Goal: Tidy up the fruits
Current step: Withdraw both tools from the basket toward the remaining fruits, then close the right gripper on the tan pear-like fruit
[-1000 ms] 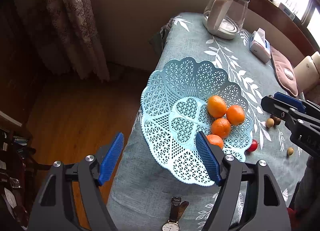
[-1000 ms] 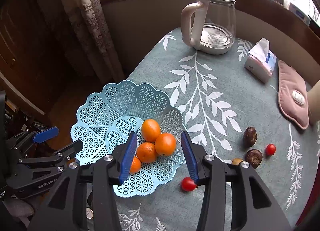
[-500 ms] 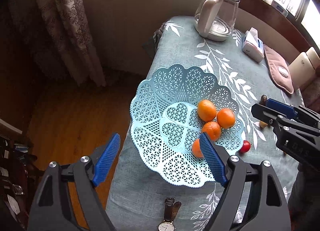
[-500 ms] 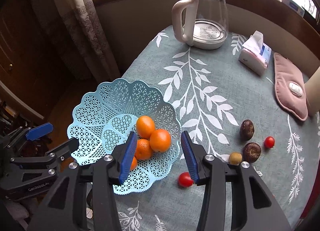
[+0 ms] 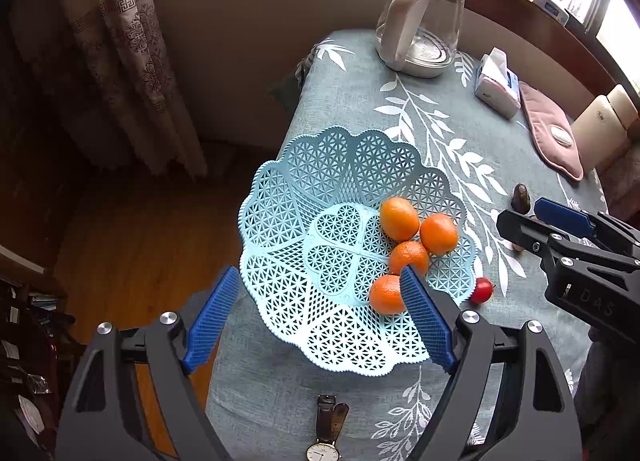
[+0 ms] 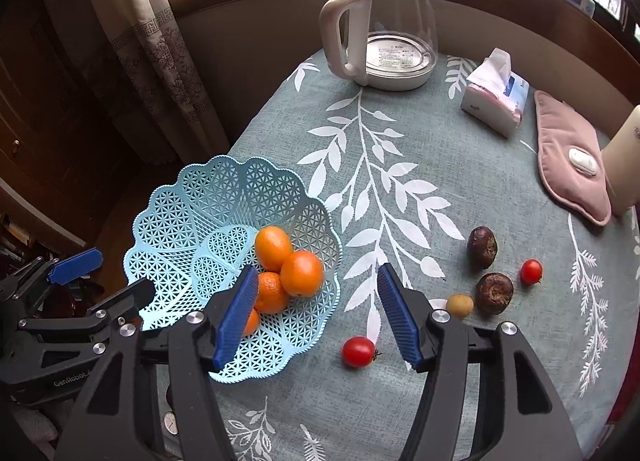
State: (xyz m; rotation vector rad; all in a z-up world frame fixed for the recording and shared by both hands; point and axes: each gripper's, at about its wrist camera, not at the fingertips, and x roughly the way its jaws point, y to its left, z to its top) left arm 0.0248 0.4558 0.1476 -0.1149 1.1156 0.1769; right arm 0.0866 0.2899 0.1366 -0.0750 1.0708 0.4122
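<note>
Four round orange tangerines [image 6: 288,265] sit in the pale blue lattice plastic basket [image 6: 188,213], lower left of the right wrist view, while smaller fruit waits on the leaf-printed grey-green surface [image 6: 400,133]. The right gripper [image 6: 316,317] hovers with fingers spread and empty; a small red cherry tomato [image 6: 359,351] lies just below and between them, likely the next pick, calling for a descent. The left gripper [image 5: 320,325], fingers also spread and empty, hangs over the basket's near rim.
</note>
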